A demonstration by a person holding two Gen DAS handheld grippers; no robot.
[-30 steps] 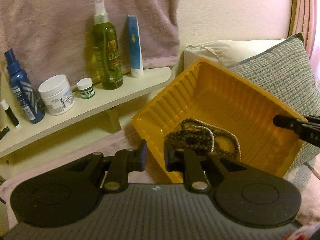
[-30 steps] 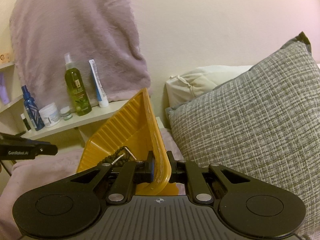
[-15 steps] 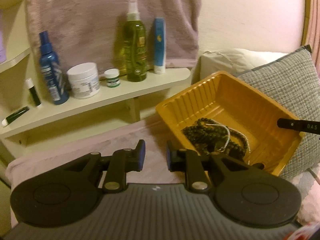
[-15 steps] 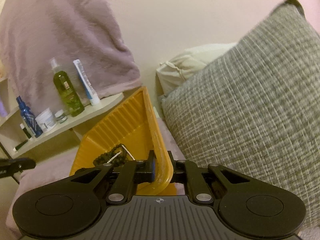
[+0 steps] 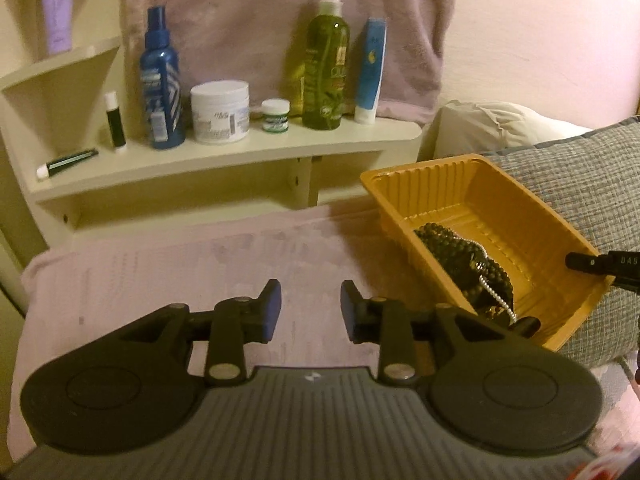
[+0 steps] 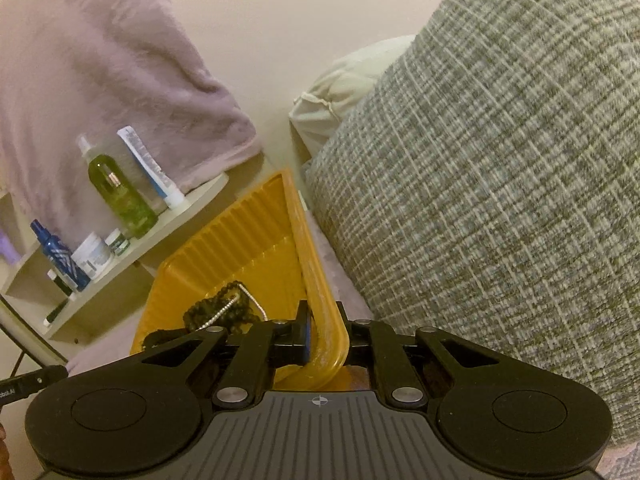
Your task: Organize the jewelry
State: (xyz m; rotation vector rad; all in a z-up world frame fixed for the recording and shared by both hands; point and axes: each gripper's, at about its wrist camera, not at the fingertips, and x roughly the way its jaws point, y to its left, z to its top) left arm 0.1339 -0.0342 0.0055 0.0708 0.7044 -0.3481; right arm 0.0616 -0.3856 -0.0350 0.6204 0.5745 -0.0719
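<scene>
A yellow plastic tray (image 5: 452, 184) sits on the pink bedcover beside a grey cushion, with dark beaded strands (image 5: 460, 254) and a silver chain (image 5: 494, 294) heaped inside. My right gripper (image 6: 323, 334) is shut on the tray's near rim (image 6: 316, 280), holding the tray (image 6: 224, 256); the beads (image 6: 218, 312) lie just left of its fingers. My left gripper (image 5: 310, 306) hovers over bare bedcover to the left of the tray, its jaws opening with nothing between them.
A cream shelf (image 5: 224, 160) behind the bed carries a blue spray bottle (image 5: 160, 80), a white jar (image 5: 220, 112), a green bottle (image 5: 326, 60) and a blue tube (image 5: 370, 68). A grey woven cushion (image 6: 500, 184) crowds the tray's right side. A pink towel (image 5: 280, 20) hangs behind.
The tray has come down from a steep tilt to nearly flat on the bed. My left gripper drew away to the left of it and its jaws spread wider.
</scene>
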